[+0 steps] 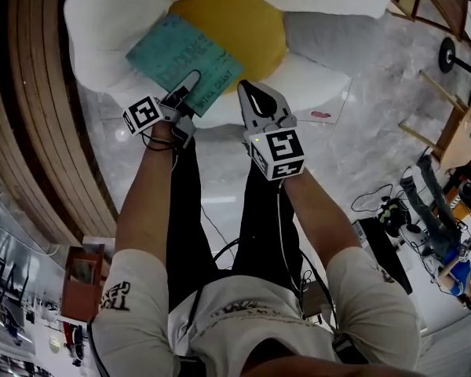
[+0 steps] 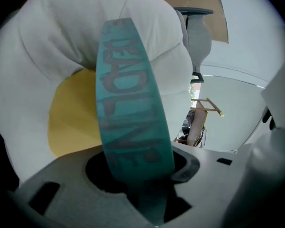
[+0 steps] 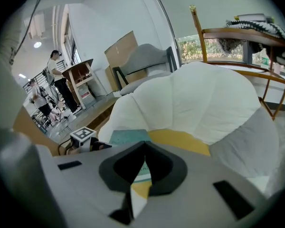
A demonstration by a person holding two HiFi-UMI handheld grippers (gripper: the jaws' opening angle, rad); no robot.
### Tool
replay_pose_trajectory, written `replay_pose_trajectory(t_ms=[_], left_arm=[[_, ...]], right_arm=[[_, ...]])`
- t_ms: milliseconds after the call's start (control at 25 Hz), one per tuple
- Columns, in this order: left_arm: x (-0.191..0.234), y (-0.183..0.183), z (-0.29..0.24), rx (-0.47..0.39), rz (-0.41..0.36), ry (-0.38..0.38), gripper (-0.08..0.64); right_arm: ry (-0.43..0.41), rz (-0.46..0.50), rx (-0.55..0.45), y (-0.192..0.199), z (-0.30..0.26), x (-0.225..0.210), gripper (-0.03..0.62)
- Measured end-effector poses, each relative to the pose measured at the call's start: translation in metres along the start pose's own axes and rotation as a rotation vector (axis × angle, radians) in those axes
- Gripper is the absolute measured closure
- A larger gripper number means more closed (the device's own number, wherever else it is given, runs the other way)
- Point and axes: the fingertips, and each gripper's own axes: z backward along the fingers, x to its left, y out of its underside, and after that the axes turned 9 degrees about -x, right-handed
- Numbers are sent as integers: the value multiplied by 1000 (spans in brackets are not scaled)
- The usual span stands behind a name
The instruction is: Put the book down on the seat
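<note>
A teal book [image 1: 180, 57] lies flat on the flower-shaped seat [image 1: 102, 22], half on a white petal and half on the yellow centre [image 1: 243, 26]. My left gripper [image 1: 190, 81] reaches over the book's near edge. In the left gripper view the book's spine [image 2: 128, 99] stands between the jaws of my left gripper [image 2: 149, 177], with thin dark gaps on both sides, so the jaws are open around it. My right gripper [image 1: 247, 93] hovers just right of the book over the seat's front edge. Its tips [image 3: 143, 148] meet, with nothing between them.
Curved wooden slats [image 1: 31, 93] run along the left. A wooden rack [image 1: 455, 124], cables [image 1: 369, 203] and a seated person [image 1: 447, 242] are on the marble floor at right. People stand by a wooden stand [image 3: 80, 75]; a wooden frame [image 3: 237, 37] rises behind the seat.
</note>
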Motion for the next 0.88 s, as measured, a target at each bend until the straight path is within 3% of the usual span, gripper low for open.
replay_pose_trajectory(t_ms=[120,320,480,640,800,880], left_arm=[[8,3,-1,38,-5,-32,295],[35,1,3,31,-35,-183,218],[56,3,18,86,-75,-329,201],[63,10,36,128,-91,-430,198],[44,-4,56,84,-211,-543,195],[13,-11,60,58,-266,-545,200]], right_arm=[[5,-1,-8,-9,-6,-3,563],[-4,1,7,-21,-12,-18,563],[-23,-6,26,-33,-12,-21,563],[-82,49,34,-54,-15,-19,563],[-106,100,23,-89,-13,-17,563],[-93,123,25,-107,-8,-18,563]])
